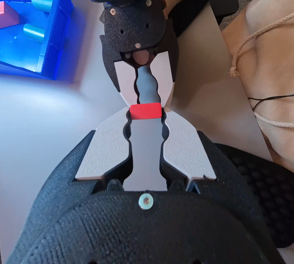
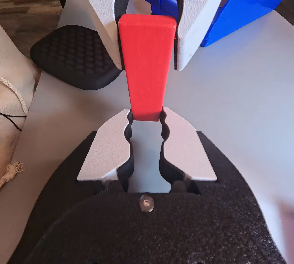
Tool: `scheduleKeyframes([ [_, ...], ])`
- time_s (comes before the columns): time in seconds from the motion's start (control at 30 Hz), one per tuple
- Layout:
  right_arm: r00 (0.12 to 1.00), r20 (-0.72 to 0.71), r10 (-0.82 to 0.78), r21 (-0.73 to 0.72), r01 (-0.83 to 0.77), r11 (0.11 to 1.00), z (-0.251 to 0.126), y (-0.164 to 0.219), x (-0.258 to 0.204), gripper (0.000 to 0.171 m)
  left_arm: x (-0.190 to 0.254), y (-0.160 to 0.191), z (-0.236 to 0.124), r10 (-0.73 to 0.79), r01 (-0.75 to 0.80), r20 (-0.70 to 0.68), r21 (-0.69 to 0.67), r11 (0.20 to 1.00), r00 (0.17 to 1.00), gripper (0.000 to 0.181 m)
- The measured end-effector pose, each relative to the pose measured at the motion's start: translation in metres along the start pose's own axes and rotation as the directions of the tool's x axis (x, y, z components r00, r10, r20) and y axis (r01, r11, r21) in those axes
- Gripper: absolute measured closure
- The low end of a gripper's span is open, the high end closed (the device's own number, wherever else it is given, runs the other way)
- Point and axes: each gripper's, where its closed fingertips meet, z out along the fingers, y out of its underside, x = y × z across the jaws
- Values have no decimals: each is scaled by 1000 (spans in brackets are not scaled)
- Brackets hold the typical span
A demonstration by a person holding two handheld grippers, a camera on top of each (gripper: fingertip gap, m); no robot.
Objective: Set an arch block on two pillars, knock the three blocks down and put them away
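Left gripper (image 1: pixel 145 118) pinched near end of red block (image 1: pixel 145 111); right gripper (image 2: pixel 147 117) pinched opposite end, jaws pressed on its narrow sides. Held block level between both above white table (image 1: pixel 39 121), clear of surface; judged two-ended hold steadied it for carrying. Blue bin (image 1: pixel 52 37) sat far left, holding two teal cylinders (image 1: pixel 42 4) and red-purple block (image 1: pixel 8 14). Likely storage spot.

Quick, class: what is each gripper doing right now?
Left gripper: shut on one end of the flat red wooden block.
Right gripper: shut on that block's other end.
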Motion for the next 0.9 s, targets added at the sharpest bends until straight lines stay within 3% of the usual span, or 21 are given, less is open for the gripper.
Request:
scheduleKeyframes([
  [0.13,999,-37,17,7,-16,1000,-2,1,8,136,-5,1,1,1,0,7,-48,999,1000,146],
  [0.27,988,-147,47,13,-45,999,-18,1,35,115,-31,9,-11,-32,37,45,-107,994,998,146],
  [0.5,974,-207,95,-26,-103,994,-47,19,55,107,-87,61,-14,-199,215,90,-228,950,976,146],
  [0.7,963,-252,98,-33,-110,993,-58,23,57,94,-95,82,-7,-239,255,98,-213,943,966,146],
  [0.9,950,-293,112,-28,-126,992,-61,24,60,91,-91,79,-1,-214,229,95,-186,956,972,146],
])
